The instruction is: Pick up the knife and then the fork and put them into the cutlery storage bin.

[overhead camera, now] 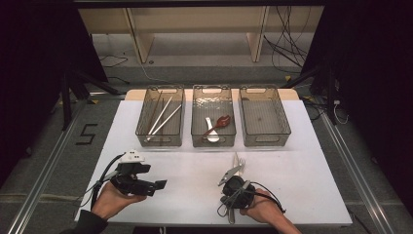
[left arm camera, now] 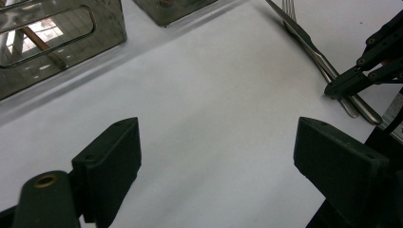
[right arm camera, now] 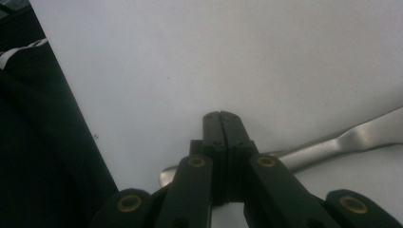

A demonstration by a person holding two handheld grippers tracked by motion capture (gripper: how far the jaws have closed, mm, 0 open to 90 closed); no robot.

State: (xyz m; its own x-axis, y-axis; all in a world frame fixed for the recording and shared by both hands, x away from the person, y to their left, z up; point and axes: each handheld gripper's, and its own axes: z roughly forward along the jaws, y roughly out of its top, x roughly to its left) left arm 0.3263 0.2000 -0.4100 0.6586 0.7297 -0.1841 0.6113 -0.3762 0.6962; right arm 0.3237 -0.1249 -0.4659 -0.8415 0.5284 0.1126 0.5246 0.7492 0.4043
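Right gripper [right arm camera: 221, 118] clamps a fork [right arm camera: 351, 137] handle on the white table [overhead camera: 195, 190].
Left gripper [left arm camera: 216, 156] hangs open nearby, holding nothing.

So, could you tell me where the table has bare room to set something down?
The white table is bare between the left gripper and the right gripper, and along its right side below the empty bin. It is crowded around the forks at the right gripper.
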